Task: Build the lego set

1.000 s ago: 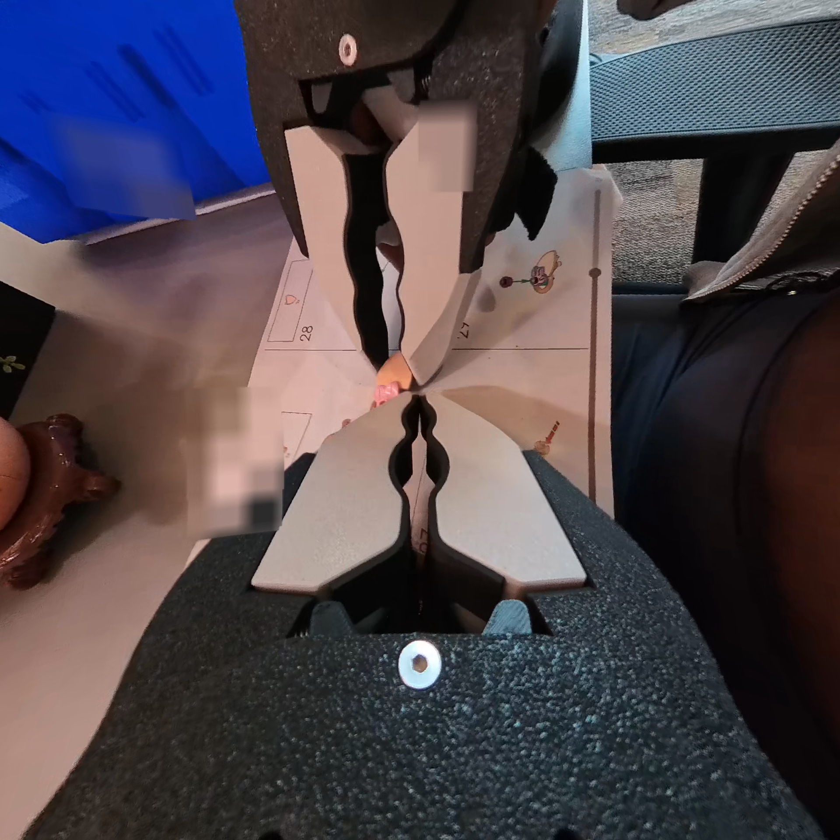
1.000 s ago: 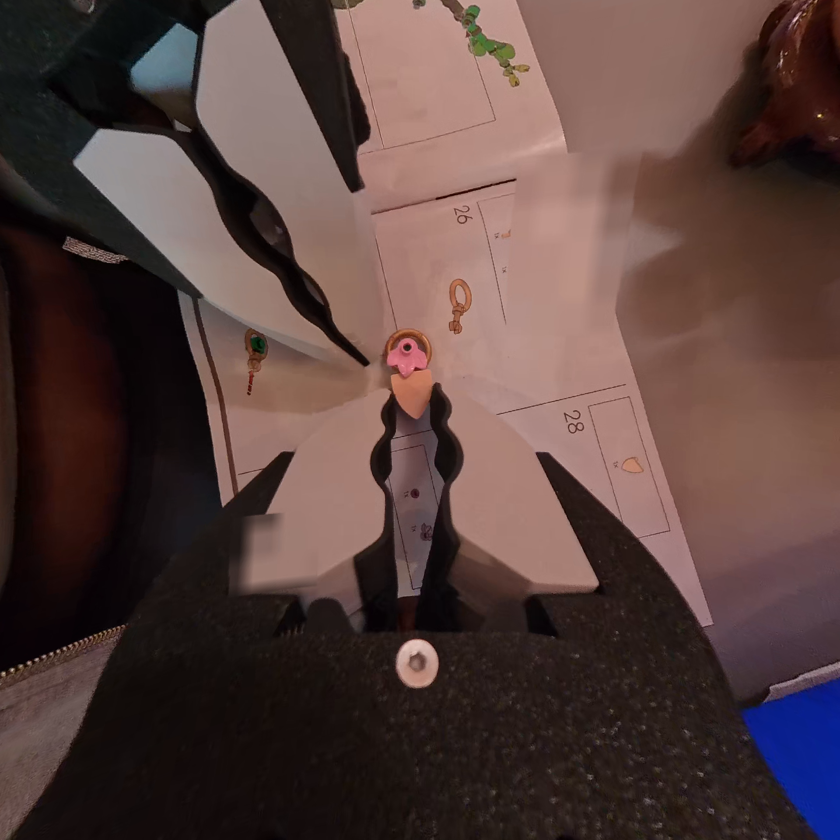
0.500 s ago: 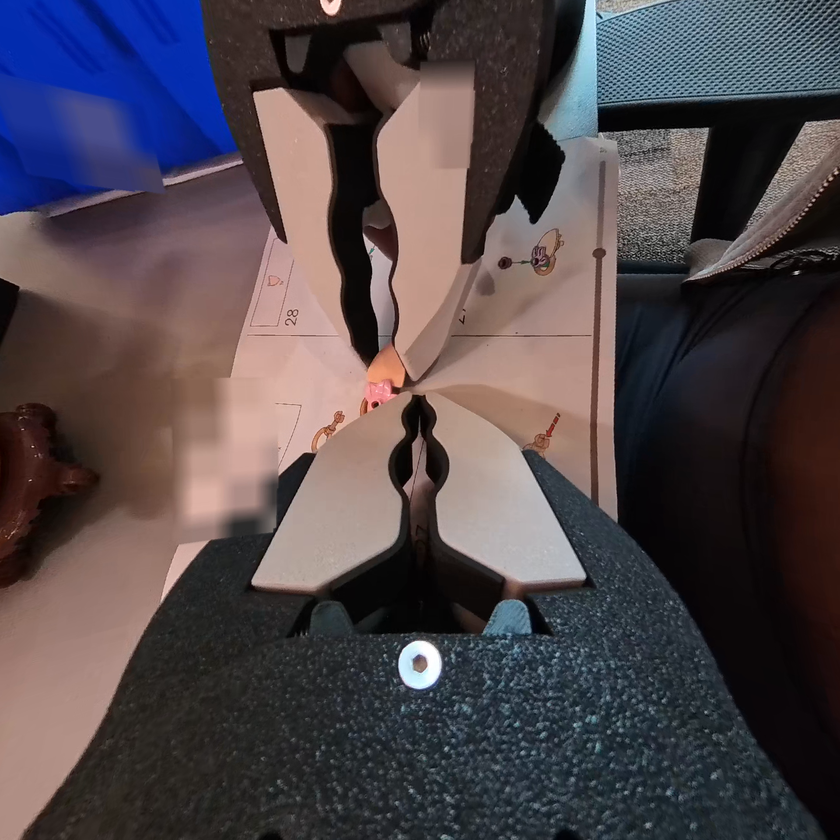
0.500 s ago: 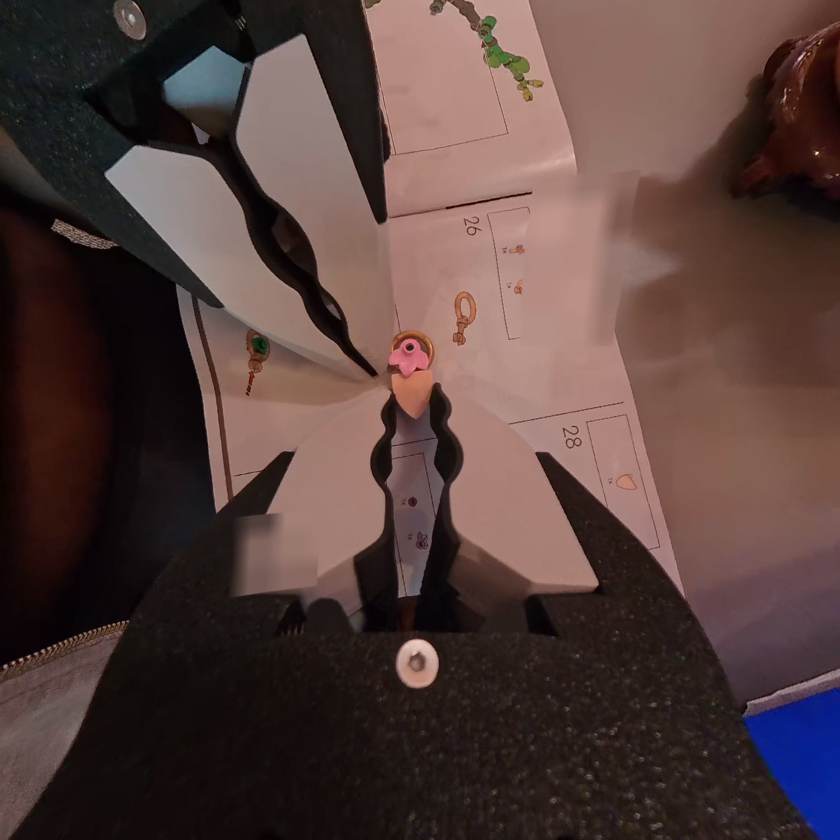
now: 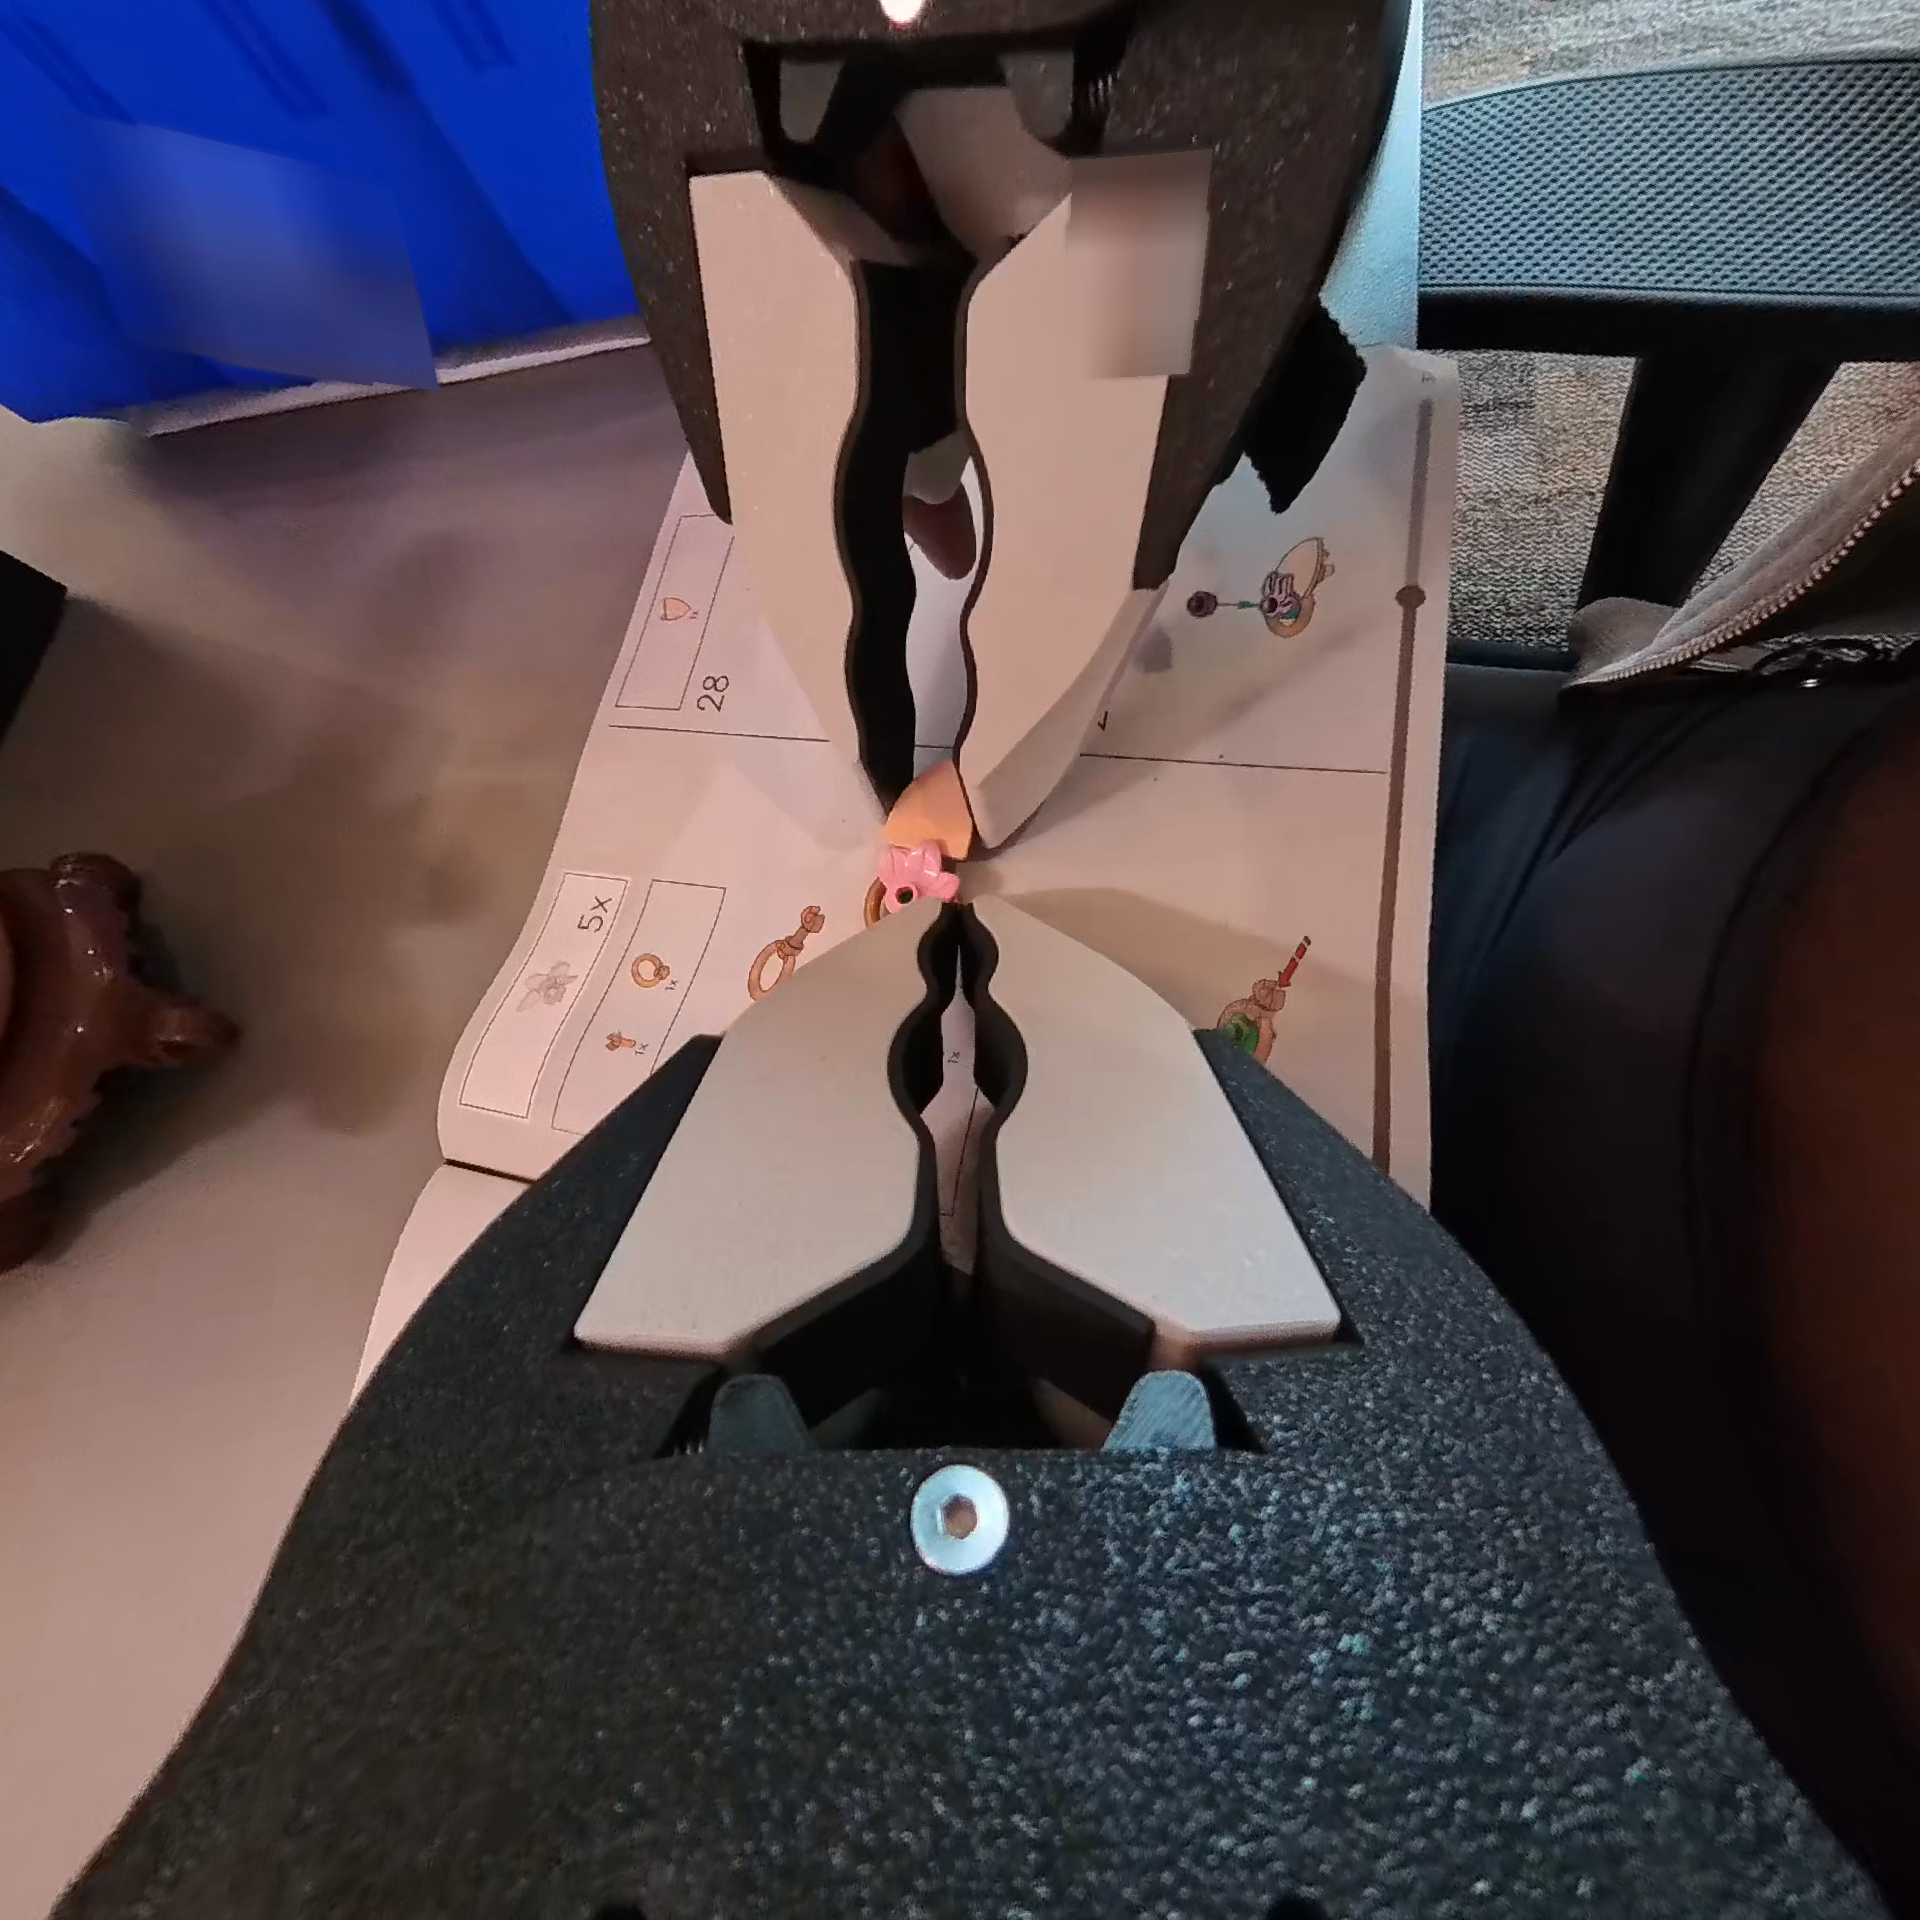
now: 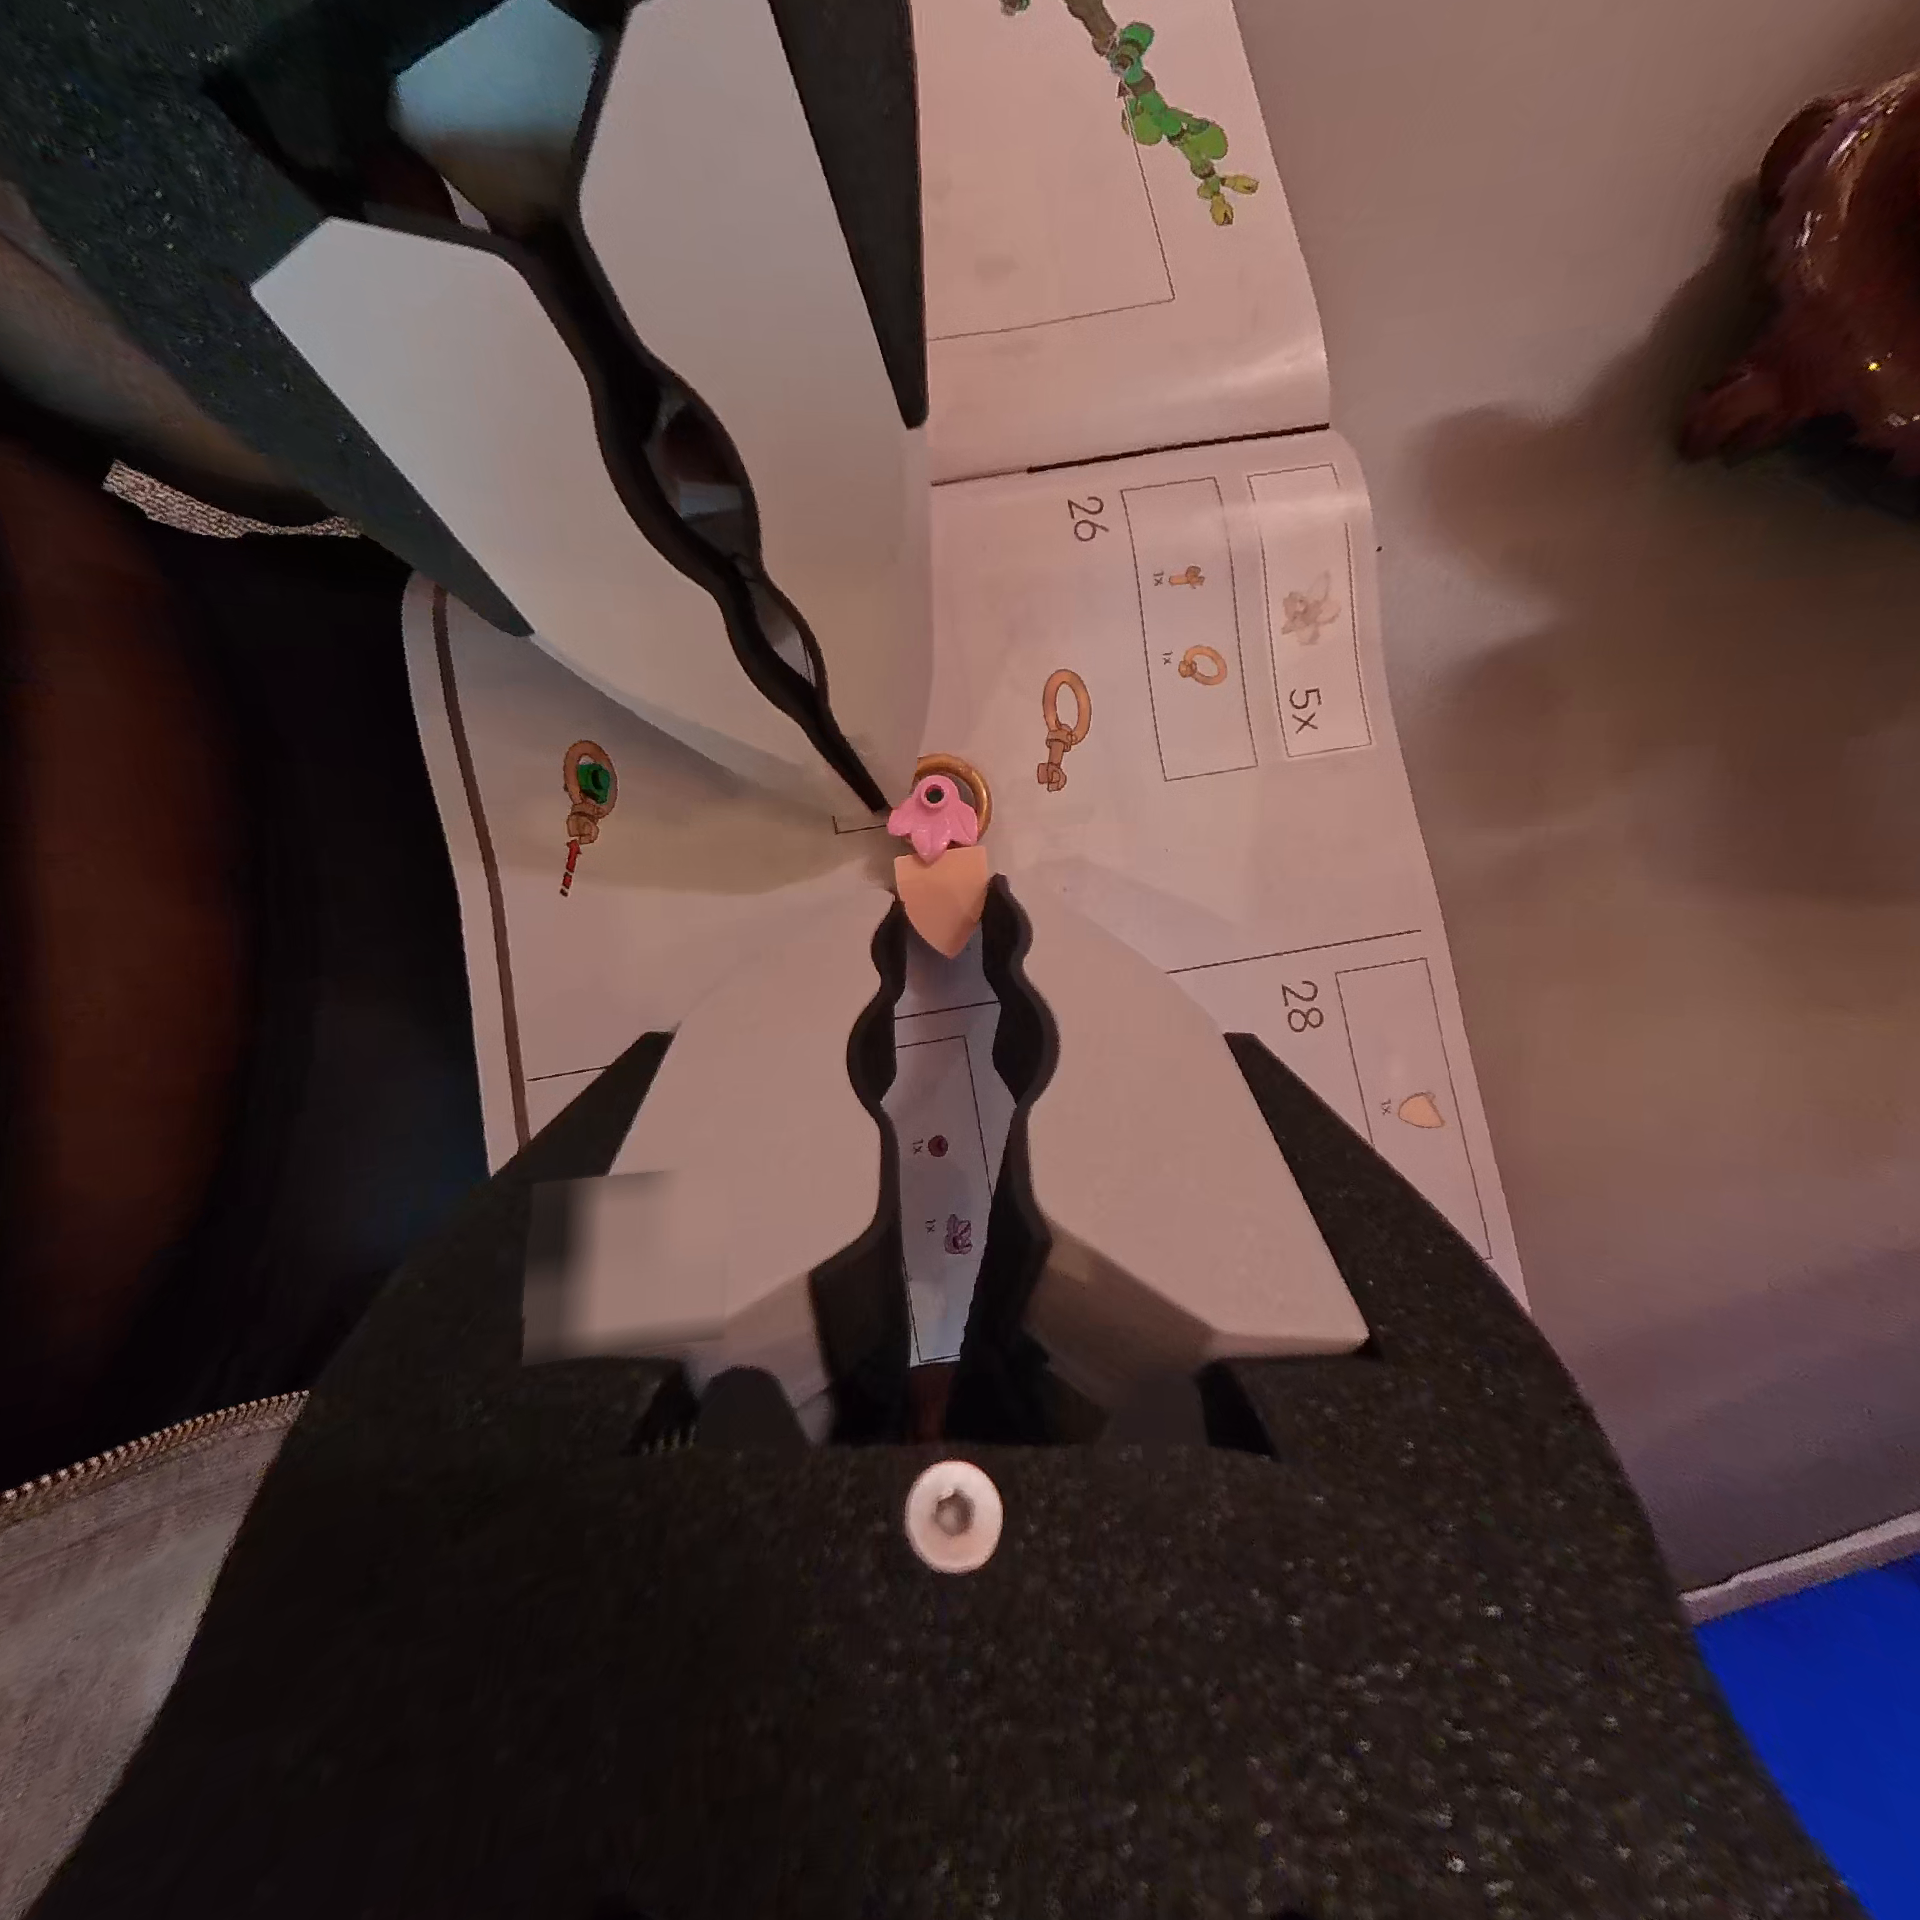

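In the left wrist view my left gripper (image 5: 951, 912) is shut on a small gold ring (image 5: 876, 907) that carries a pink flower piece (image 5: 916, 873). My right gripper (image 5: 935, 805) comes in from the top, tip to tip with it, shut on a tan petal piece (image 5: 928, 812). The petal touches the pink flower. In the right wrist view my right gripper (image 6: 940, 896) pinches the tan petal (image 6: 940, 906) at its tips. The pink flower (image 6: 928, 819) and gold ring (image 6: 971, 788) sit just beyond it, held by my left gripper (image 6: 878, 802) from the upper left.
An open instruction booklet (image 5: 1299, 831) lies on the pale table (image 5: 260, 727) under both grippers; it also shows in the right wrist view (image 6: 1195, 883). A brown glossy figurine (image 5: 73, 1029) stands left. A blue box (image 5: 260, 187) is behind. A person's lap (image 5: 1662, 1039) is right. Left and right tips are no more than a few centimetres apart. The brown glossy figurine (image 5: 73, 1029) is about 15 cm from my right fingertips.
Both grippers have stayed shut and tip to tip while drifting slightly over the booklet. The pink flower shows more clearly against the tan petal now.
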Tool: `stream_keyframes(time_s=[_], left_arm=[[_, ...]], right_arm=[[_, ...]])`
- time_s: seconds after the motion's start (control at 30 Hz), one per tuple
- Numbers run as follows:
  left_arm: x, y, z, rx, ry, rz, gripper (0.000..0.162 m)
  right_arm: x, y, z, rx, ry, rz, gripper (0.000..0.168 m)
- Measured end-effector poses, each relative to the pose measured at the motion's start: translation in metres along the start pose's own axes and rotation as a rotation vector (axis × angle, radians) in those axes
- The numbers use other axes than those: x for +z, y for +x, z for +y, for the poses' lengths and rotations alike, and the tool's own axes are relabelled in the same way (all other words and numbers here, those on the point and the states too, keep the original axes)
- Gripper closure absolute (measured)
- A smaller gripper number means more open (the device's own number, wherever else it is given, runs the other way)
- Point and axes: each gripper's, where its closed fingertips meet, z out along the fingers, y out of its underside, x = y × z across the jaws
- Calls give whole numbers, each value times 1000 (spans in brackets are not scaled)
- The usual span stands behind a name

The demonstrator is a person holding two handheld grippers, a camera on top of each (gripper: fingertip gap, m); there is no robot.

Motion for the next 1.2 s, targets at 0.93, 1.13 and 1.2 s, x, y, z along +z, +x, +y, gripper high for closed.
stream_keyframes(time_s=[0.93,1.13,1.2], left_arm=[[-6,-13,-4,65,48,61,141],[-2,-6,-4,168,46,153,140],[0,-2,-3,195,35,192,139]], right_arm=[[0,-5,0,-109,-49,-56,154],[0,-6,-1,-172,-64,-90,154],[1,-6,-1,-182,-67,-103,154]])
